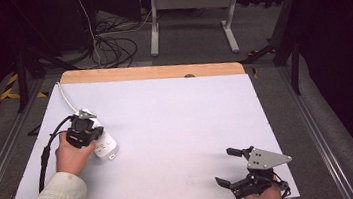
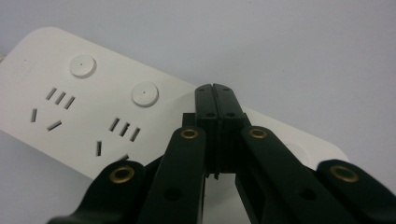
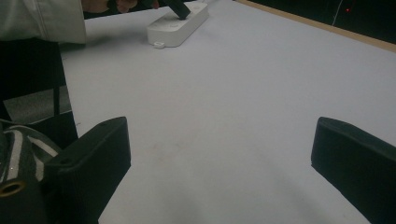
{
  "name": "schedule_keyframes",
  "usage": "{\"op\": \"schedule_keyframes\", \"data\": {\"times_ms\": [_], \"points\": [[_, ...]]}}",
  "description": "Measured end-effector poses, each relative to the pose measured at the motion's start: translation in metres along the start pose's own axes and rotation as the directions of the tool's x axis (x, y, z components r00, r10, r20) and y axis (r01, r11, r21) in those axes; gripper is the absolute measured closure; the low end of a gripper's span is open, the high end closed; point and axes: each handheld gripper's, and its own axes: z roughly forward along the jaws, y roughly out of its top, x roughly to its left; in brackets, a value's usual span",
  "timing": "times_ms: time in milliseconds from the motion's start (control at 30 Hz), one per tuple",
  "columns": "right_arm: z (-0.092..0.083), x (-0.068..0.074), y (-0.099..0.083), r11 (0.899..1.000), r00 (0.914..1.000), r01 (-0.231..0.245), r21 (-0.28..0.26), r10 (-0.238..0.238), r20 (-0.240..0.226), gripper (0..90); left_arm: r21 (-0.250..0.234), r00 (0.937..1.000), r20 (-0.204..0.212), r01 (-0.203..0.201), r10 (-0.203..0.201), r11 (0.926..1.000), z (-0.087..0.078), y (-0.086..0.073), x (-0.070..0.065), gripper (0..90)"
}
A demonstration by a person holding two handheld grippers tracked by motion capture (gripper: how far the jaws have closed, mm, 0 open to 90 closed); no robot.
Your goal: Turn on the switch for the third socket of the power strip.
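A white power strip (image 1: 105,148) lies at the left of the white table top (image 1: 176,114). In the left gripper view the power strip (image 2: 93,107) shows round buttons and socket slots. My left gripper (image 1: 91,135) is held over it, pointing down. Its jaws are shut with nothing between them, and the left gripper's tips (image 2: 215,91) are at the strip's top face; whether they press on it I cannot tell. My right gripper (image 1: 228,166) rests near the front right edge, open and empty. From the right gripper (image 3: 219,158) the power strip (image 3: 180,24) lies far off.
A white cord (image 1: 65,98) runs from the strip toward the table's far left corner. The far edge is a wooden strip (image 1: 151,72). Beyond it are loose cables (image 1: 113,49) on the floor and a desk frame (image 1: 190,12).
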Motion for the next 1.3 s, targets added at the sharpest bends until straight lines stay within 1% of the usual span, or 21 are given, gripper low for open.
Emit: {"op": "schedule_keyframes", "data": {"times_ms": [33,67,100,133,200,233,300,400,533,567,667,767,833,933,967,1000,1033,1133,1167,1233,1300], "points": [[0.0,0.0,0.0,1.0,1.0,0.0,0.0,0.0,0.0,5.6,0.007,1.0,0.003,0.0,0.0,1.0,-0.001,0.002,0.001,90.0],[0.0,0.0,0.0,1.0,1.0,-0.001,-0.001,0.001,0.001,5.6,0.02,1.0,-0.007,0.0,0.0,0.9998,-0.002,0.003,0.0,90.0],[0.0,-0.001,0.0,1.0,1.0,-0.002,-0.001,0.002,0.001,5.6,0.027,0.9994,-0.034,-0.008,0.008,0.9996,-0.004,0.004,0.0,90.0],[0.0,-0.001,0.0,1.0,1.0,-0.006,-0.001,0.006,0.001,5.6,0.029,0.9987,-0.052,0.001,0.0,0.9996,-0.005,0.004,0.0,90.0],[0.0,-0.002,0.0,1.0,1.0,-0.005,-0.001,0.005,0.003,5.6,0.01,0.9995,-0.013,0.031,-0.03,0.9995,-0.008,0.004,0.003,90.0],[0.0,-0.002,-0.001,1.0,1.0,-0.005,-0.001,0.006,0.003,5.5,0.002,0.9995,-0.01,0.031,-0.031,0.9995,-0.011,0.005,0.003,90.0],[0.0,-0.002,-0.001,1.0,1.0,-0.006,0.001,0.006,0.003,5.6,-0.007,0.9998,0.006,0.019,-0.019,0.9998,-0.017,0.006,0.003,90.0],[0.0,-0.002,0.0,1.0,1.0,-0.005,0.0,0.005,0.003,5.6,-0.031,0.9999,0.004,-0.012,0.012,0.9994,-0.029,0.01,-0.001,90.0],[0.0,-0.002,-0.001,1.0,1.0,-0.005,-0.001,0.005,0.004,5.6,-0.056,0.9991,0.019,-0.037,0.038,0.9978,-0.041,0.015,-0.007,90.0],[0.0,-0.002,-0.001,1.0,1.0,-0.005,-0.002,0.005,0.004,5.6,-0.063,0.999,0.031,-0.03,0.032,0.9975,-0.044,0.015,-0.009,90.0],[0.0,-0.002,0.0,1.0,1.0,-0.005,-0.001,0.005,0.004,5.6,-0.081,0.9983,0.052,-0.022,0.027,0.9965,-0.05,0.017,-0.01,90.0],[0.0,-0.002,0.0,1.0,1.0,-0.003,-0.001,0.003,0.004,5.6,-0.101,0.9982,0.055,-0.018,0.024,0.9947,-0.055,0.017,-0.012,89.7],[-0.001,-0.002,-0.001,1.0,1.0,-0.005,-0.003,0.005,0.005,5.6,-0.112,0.9976,0.062,-0.024,0.032,0.9934,-0.059,0.016,-0.013,86.1],[-0.001,-0.001,-0.001,1.0,1.0,-0.004,-0.002,0.004,0.005,5.6,-0.124,0.997,0.07,-0.025,0.034,0.992,-0.064,0.016,-0.016,83.3],[-0.001,-0.001,0.0,1.0,1.0,-0.003,-0.002,0.003,0.004,5.6,-0.127,0.9964,0.079,-0.021,0.031,0.9917,-0.065,0.016,-0.017,82.1],[-0.001,-0.001,0.0,1.0,1.0,-0.003,-0.002,0.003,0.004,5.6,-0.135,0.9963,0.077,-0.028,0.038,0.9904,-0.067,0.016,-0.017,81.4],[-0.001,-0.001,0.0,1.0,1.0,-0.004,-0.003,0.004,0.004,5.6,-0.141,0.9954,0.087,-0.026,0.039,0.9896,-0.069,0.016,-0.018,80.6],[-0.001,-0.001,0.0,1.0,1.0,-0.004,-0.003,0.004,0.005,5.6,-0.162,0.9952,0.084,-0.036,0.05,0.9862,-0.075,0.016,-0.02,76.2],[-0.001,-0.001,0.0,1.0,1.0,-0.004,-0.003,0.004,0.005,5.6,-0.173,0.9938,0.096,-0.038,0.055,0.9842,-0.077,0.016,-0.021,73.9],[-0.001,-0.001,0.0,1.0,1.0,-0.004,-0.002,0.004,0.006,5.6,-0.205,0.9909,0.115,-0.045,0.07,0.9777,-0.082,0.015,-0.022,67.2],[-0.001,-0.001,0.0,1.0,1.0,-0.004,-0.004,0.004,0.006,5.6,-0.227,0.9882,0.126,-0.057,0.087,0.9723,-0.087,0.013,-0.024,60.6]]}}
